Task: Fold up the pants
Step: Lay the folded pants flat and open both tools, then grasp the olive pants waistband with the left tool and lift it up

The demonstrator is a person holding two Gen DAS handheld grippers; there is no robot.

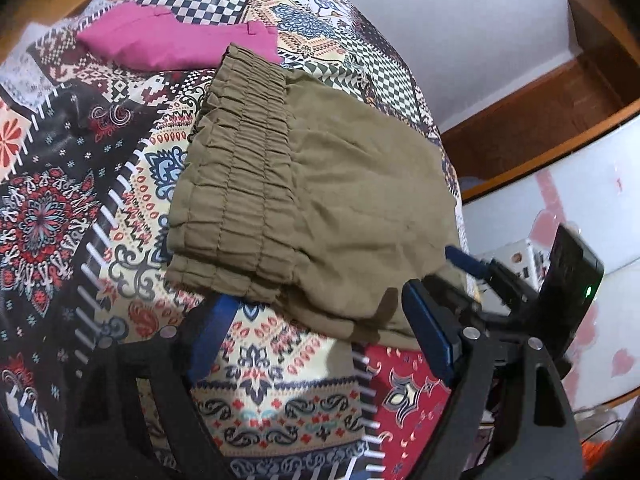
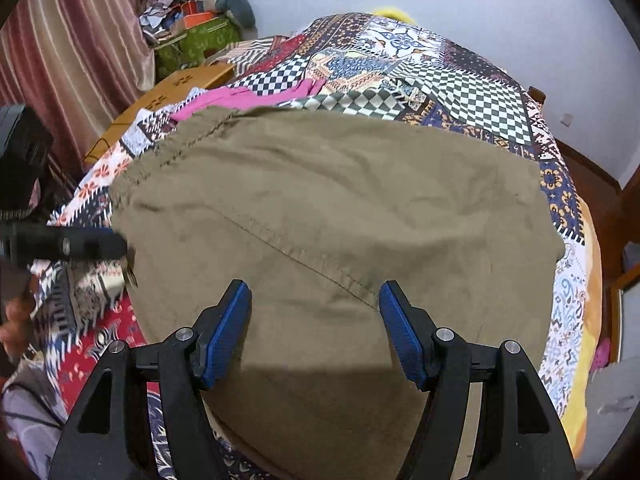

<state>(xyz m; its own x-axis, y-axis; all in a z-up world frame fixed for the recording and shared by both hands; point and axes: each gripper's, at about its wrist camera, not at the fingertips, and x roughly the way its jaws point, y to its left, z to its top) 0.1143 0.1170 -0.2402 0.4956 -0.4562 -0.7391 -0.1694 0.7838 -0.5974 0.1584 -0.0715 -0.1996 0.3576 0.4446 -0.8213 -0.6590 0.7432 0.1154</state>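
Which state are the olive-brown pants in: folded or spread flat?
Folded: the olive-brown pants form a compact rectangle with stacked layers at the near edge, no legs extending.

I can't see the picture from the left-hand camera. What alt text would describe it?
Folded olive-brown pants with a gathered elastic waistband lie on a colourful patchwork bedspread. The open left gripper, with blue-padded black fingers, sits at their near edge, and the right gripper reaches in from the right. A magenta cloth lies behind.
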